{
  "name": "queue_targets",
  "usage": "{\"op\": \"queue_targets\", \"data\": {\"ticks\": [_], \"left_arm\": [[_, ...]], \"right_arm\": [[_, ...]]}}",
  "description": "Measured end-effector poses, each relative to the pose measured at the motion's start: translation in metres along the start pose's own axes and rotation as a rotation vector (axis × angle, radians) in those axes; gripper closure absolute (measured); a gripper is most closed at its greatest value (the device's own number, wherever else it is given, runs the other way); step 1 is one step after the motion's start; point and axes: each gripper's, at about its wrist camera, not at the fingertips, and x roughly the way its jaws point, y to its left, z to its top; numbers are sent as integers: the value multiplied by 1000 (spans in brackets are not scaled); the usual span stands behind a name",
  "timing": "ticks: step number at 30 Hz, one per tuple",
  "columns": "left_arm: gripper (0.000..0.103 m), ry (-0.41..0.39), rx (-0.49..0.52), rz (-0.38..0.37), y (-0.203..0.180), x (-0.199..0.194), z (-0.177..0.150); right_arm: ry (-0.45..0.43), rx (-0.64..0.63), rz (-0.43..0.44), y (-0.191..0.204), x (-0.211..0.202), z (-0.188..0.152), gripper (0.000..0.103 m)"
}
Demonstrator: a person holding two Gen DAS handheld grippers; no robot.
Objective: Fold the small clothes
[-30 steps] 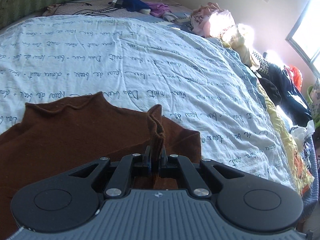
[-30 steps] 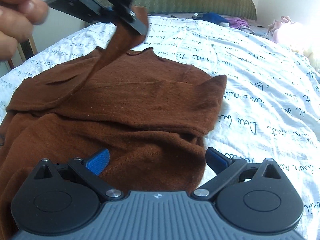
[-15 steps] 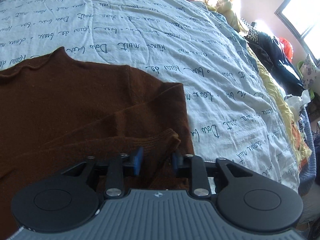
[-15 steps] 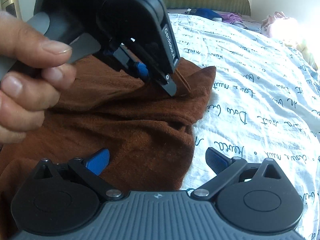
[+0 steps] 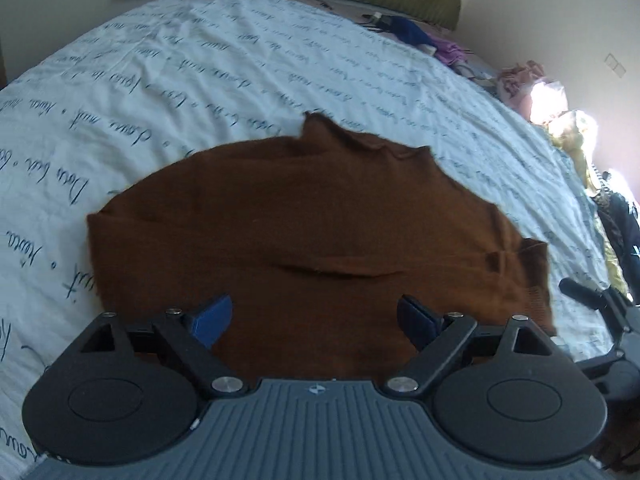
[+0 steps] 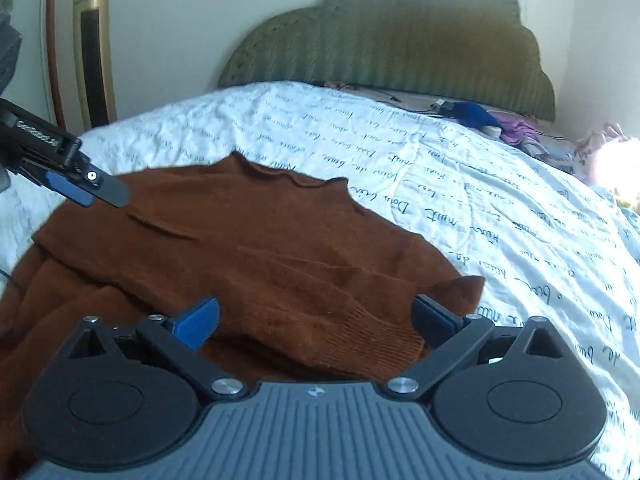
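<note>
Your left gripper (image 5: 316, 320) hung just above the near part of the rust-brown knitted sweater (image 5: 304, 232), jaws spreading apart with nothing pinched between the blue pads; only flat knit showed in the gap. Your right gripper (image 6: 316, 320) stood wide too, empty, over the ribbed cuff of the folded-in sleeve (image 6: 372, 336).

Risk 1, judged: that cuff lay loosely on the body panel, and a pad dragged across it would likely pull the sleeve fold back out. Risk 2: both grippers worked over the same garment, so a reach across could knock 1 tool into the other. Risk 3: the knit looked soft and limp, so a pinch taken through 1 layer only would probably lift the top layer and skew the fold.

The sweater lay flat on the white bedsheet printed with dark script (image 5: 248, 64), on the near half of the bed. Its long axis ran away from you, hem side near and hidden under the tools, rolled neckline (image 6: 288, 178) pointing toward the green scalloped headboard (image 6: 384, 44). With the sleeves folded in, it read wider than deep in both views, though the fisheye distorts this.
</note>
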Motion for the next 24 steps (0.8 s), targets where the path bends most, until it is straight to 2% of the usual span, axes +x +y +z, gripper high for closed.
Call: {"op": "queue_targets", "data": {"ticks": [2, 3, 4, 5, 7, 10, 13, 15, 18, 20, 22, 24], "left_arm": [[14, -4, 10, 51, 13, 10, -11], [14, -32, 38, 42, 15, 10, -15], [14, -47, 65, 52, 14, 9, -18], [14, -55, 81, 69, 13, 7, -21], [14, -66, 112, 98, 10, 5, -26], [14, -76, 112, 119, 9, -4, -30], [12, -90, 68, 95, 12, -22, -32], [9, -101, 81, 59, 10, -32, -38], [7, -64, 108, 109, 8, -27, -45], [7, -31, 111, 165, 15, -13, -49], [6, -29, 68, 197, 26, -16, -54], [6, -27, -2, 139, 41, -32, -62]], "right_arm": [[79, 31, 91, -13, 26, 2, 1], [114, 30, 90, -20, 39, 1, 1], [134, -2, 18, -25, 52, -4, 1], [128, -26, -8, -31, 59, -8, 0], [113, 46, 52, -57, 69, -11, 0], [101, 3, 6, -62, 72, -4, 0], [120, 21, -46, -56, 62, 4, 0], [84, 19, -56, -44, 43, 5, 0], [53, 41, 66, -27, 15, -6, 0], [97, 49, 140, -20, 15, -15, 0], [160, 21, 91, -12, 11, -29, 0], [172, -47, 26, -12, -10, -48, 0]]}}
